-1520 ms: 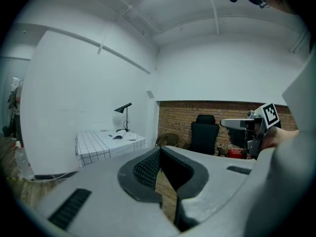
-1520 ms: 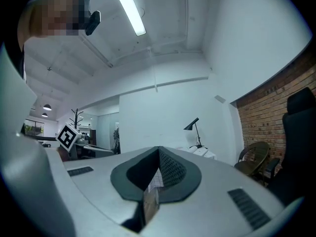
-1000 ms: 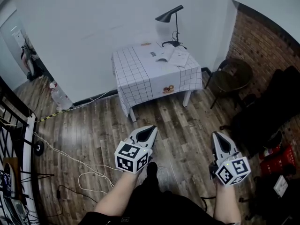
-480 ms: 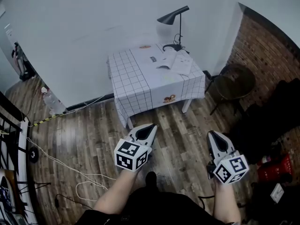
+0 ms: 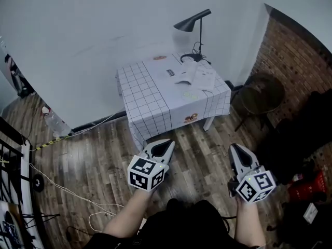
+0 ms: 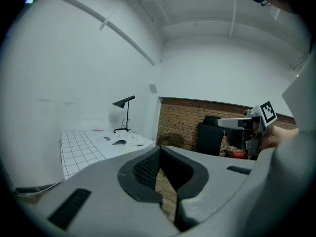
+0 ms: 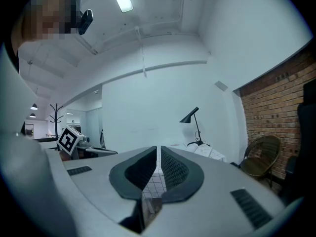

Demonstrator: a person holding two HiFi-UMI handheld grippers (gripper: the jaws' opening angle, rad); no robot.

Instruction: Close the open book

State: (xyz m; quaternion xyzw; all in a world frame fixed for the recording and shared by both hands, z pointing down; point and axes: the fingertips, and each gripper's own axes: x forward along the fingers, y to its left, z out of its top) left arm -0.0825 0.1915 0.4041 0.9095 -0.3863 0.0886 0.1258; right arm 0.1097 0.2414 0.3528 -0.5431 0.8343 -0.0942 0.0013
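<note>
Book (image 5: 196, 77): not yet closed; seen at 1 o'clock on surface (image 5: 150, 95).
Left gripper (image 5: 168, 143): closed, empty.
Right gripper (image 5: 233, 147): nearly closed, empty.

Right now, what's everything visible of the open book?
The open book lies on the checked tablecloth, toward the table's far right corner, close to the base of the black lamp. White pages spread wide, the left ones arching up a little. Too small to read print. Only the cloth appears to touch it.

Matt checked tablecloth (image 5: 155, 95), glossy wood-plank floor (image 5: 93, 149), rough brick wall (image 5: 295, 51), paper book (image 5: 202, 78)
</note>
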